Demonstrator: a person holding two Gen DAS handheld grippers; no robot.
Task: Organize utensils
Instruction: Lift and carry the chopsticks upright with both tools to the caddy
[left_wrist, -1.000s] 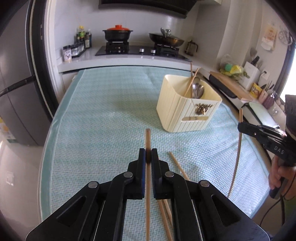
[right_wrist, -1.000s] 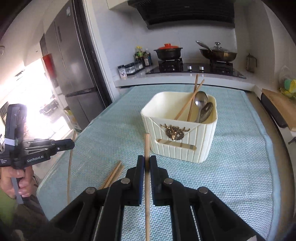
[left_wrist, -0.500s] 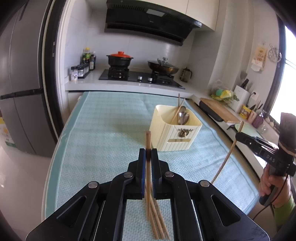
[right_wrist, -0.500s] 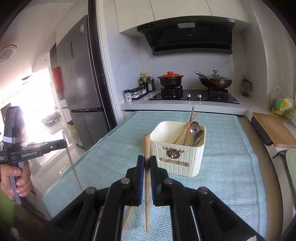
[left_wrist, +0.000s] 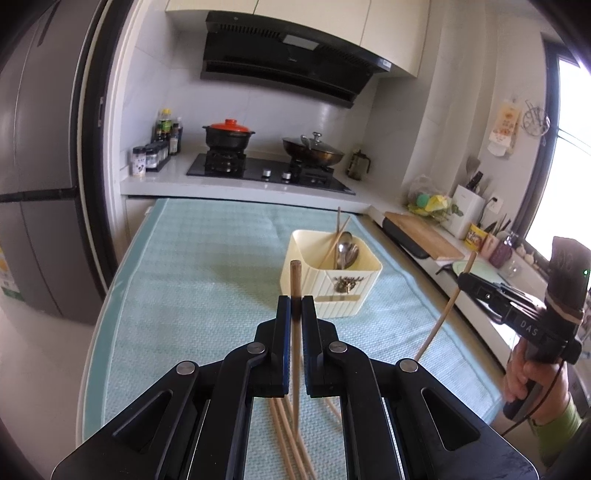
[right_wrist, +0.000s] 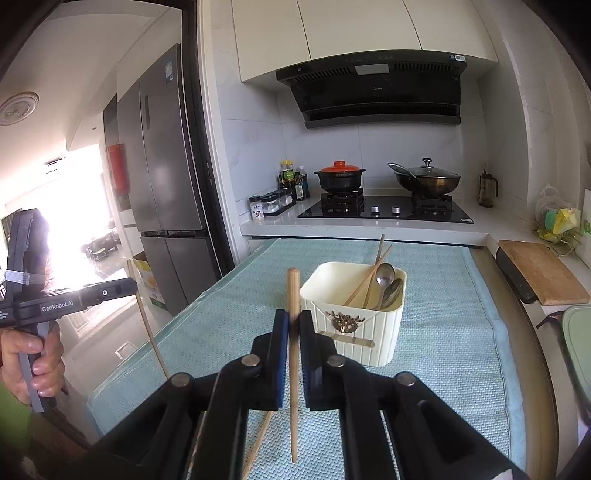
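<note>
Wooden chopstick (left_wrist: 295, 291) clamped in left gripper (left_wrist: 295, 308), another (right_wrist: 293, 295) in right gripper (right_wrist: 293, 325), both mid-carry; next, tip them into the holder (right_wrist: 354, 325) mid-table.

Left gripper (left_wrist: 296, 308): jaws closed on a chopstick (left_wrist: 295, 284), raised clear of the table. Right gripper (right_wrist: 294, 323): jaws closed on a second chopstick (right_wrist: 293, 295), likewise raised, each hand-held

Kitchen: grey fridge (right_wrist: 162, 155) left, black range hood (right_wrist: 373, 88) top center, white cabinets (right_wrist: 354, 33), possibly blown-out doorway (right_wrist: 74, 206) far left.
</note>
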